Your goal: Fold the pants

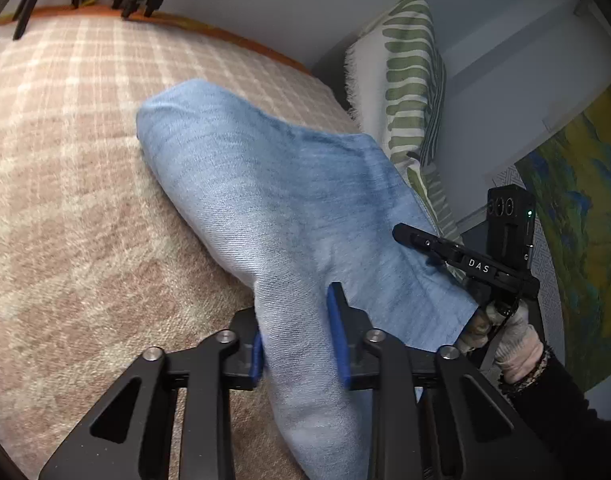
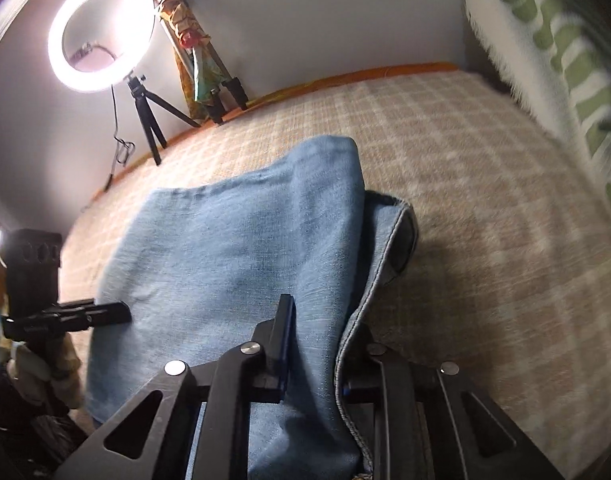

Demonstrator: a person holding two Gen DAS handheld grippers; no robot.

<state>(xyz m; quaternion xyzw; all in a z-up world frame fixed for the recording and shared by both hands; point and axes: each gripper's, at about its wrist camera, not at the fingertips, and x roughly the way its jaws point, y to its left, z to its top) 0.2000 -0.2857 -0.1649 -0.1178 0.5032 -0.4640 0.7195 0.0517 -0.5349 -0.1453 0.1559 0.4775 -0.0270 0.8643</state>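
Observation:
Light blue denim pants (image 1: pixel 265 184) lie folded in layers on a plaid bed blanket (image 1: pixel 65 168). My left gripper (image 1: pixel 296 314) is shut on a raised bunch of the denim, with cloth filling the gap between its blue pads (image 1: pixel 337 320). In the right wrist view the pants (image 2: pixel 233 240) spread ahead, a stitched hem edge (image 2: pixel 385 248) draping over my right gripper (image 2: pixel 323 316). That gripper is shut on the denim; one finger (image 2: pixel 285 328) shows and the cloth hides the other. Each gripper also appears in the other's view: the right gripper (image 1: pixel 409 238) in a gloved hand (image 1: pixel 513 340), the left gripper (image 2: pixel 117 314) at the pants' left edge.
A green-striped white pillow (image 1: pixel 409 80) (image 2: pixel 545 40) leans against the wall at the bed's right side. A lit ring light (image 2: pixel 101 32) on a small tripod (image 2: pixel 145 116) and wrapped tripod legs (image 2: pixel 209 80) stand at the far edge. A colourful cloth (image 1: pixel 577 220) hangs at right.

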